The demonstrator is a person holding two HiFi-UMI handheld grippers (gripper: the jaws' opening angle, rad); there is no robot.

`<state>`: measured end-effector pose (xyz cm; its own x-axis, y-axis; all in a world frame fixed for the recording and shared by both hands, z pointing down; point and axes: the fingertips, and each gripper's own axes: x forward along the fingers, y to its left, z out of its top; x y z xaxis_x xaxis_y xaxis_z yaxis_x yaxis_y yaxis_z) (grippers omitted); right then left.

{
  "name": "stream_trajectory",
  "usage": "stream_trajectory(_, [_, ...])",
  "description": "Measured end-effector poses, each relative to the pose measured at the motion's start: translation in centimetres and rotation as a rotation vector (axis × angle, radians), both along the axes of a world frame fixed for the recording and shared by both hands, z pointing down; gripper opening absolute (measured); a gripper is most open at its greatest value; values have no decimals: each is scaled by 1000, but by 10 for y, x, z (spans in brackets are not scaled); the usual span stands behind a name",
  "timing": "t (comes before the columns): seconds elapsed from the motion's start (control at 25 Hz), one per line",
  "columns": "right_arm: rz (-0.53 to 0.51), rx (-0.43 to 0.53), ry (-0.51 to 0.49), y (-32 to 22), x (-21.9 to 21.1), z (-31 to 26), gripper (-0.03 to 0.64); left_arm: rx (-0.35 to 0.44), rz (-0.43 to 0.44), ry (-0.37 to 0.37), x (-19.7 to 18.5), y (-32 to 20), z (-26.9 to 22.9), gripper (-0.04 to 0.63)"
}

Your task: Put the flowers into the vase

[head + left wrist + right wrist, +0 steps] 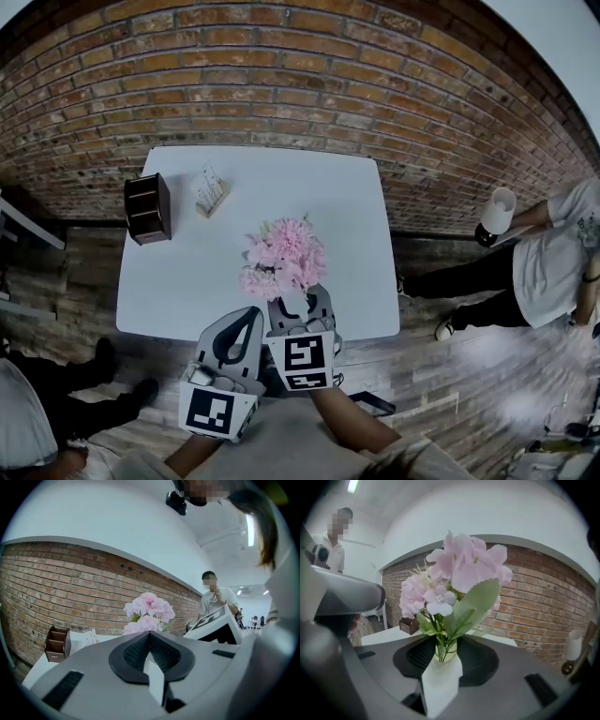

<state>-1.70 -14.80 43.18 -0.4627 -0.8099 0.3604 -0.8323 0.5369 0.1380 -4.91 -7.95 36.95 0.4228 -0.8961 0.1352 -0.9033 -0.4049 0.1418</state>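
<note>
Right gripper point(446, 641) has its jaws set at a middling width, one on each side of a small yellow-green vase point(446, 654). The dark pads seem to press its sides, though leaves cover part of the contact. The pink flowers point(459, 569) stand upright in that vase; their green stems are visible through the glass, and a broad leaf leans toward 2 o'clock.

In the head view, the bouquet sits over the white table point(347, 216) at about 6 o'clock, close to the near edge, with the blooms hiding the vase from above. Left gripper point(150, 637) is just beside the right one, at its 8 o'clock. Its own view shows the ribbed pads meeting in a closed line with nothing between them. It points toward the flowers but does not touch them.

At the table's 9 o'clock edge stands a dark wooden organizer point(148, 208). A small card stand point(210, 190) sits near it, toward 11 o'clock. A brick wall point(281, 75) runs behind the table at 12 o'clock.

Off the table at 3 o'clock, a person in a white shirt point(553, 262) holds a pale cup point(498, 210). Another person point(28, 422) is at about 8 o'clock, on the wooden floor.
</note>
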Motion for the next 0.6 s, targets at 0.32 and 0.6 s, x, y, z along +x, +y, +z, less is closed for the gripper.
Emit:
stream_trajectory(0.32, [34, -76, 42, 1, 5, 7, 141, 0, 1, 4, 2, 0, 0, 9])
stream_trajectory(0.6, [70, -128, -2, 2, 7, 5, 179, 1, 1, 8, 1, 0, -1, 9])
